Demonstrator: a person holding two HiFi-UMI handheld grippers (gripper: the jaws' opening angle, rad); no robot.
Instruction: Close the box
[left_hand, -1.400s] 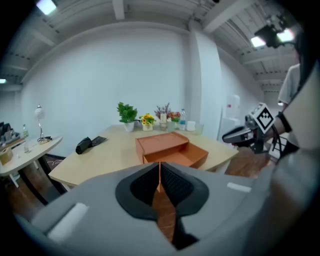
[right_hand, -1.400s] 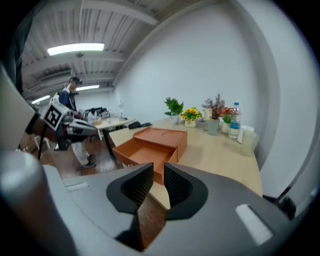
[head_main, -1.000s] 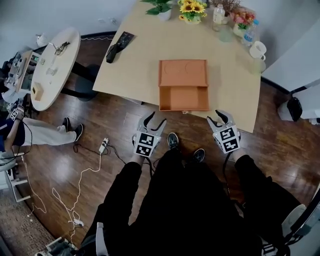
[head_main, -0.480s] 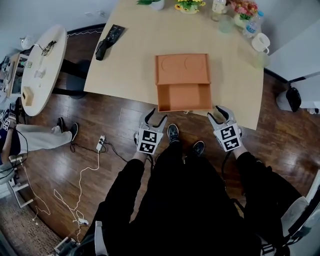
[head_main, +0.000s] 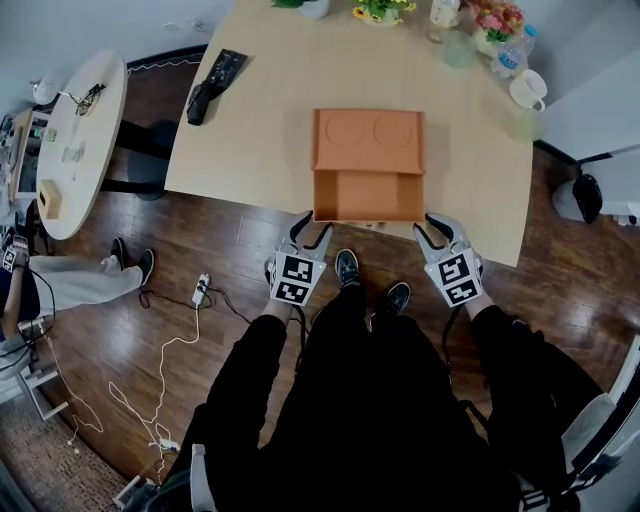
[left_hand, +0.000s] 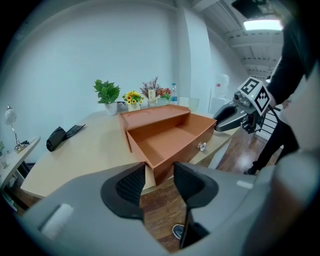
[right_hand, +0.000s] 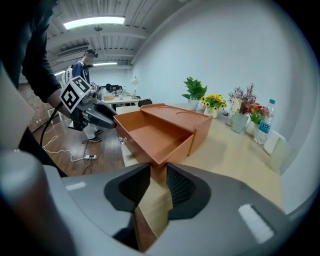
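An orange box (head_main: 368, 138) sits on the light wooden table (head_main: 260, 130), its drawer (head_main: 368, 196) pulled out toward me over the front edge. A small clear knob (left_hand: 202, 146) shows on the drawer front. My left gripper (head_main: 311, 229) hovers just off the drawer's left front corner; its jaws are closing, with a clear gap and nothing between them (left_hand: 159, 172). My right gripper (head_main: 436, 229) hangs at the right front corner; its jaws are closing to a narrow gap (right_hand: 158, 177), gripping nothing, with the drawer corner (right_hand: 159, 159) just beyond.
Potted flowers (head_main: 380, 10), a bottle (head_main: 510, 55) and a white mug (head_main: 524, 92) stand along the table's far edge, with a black pouch (head_main: 210, 85) at the far left. A round white table (head_main: 75, 130) stands left; cables and a power strip (head_main: 200, 292) lie on the floor.
Both grippers have moved forward from near my legs up to the drawer's front corners. Their jaws stand narrower than before.
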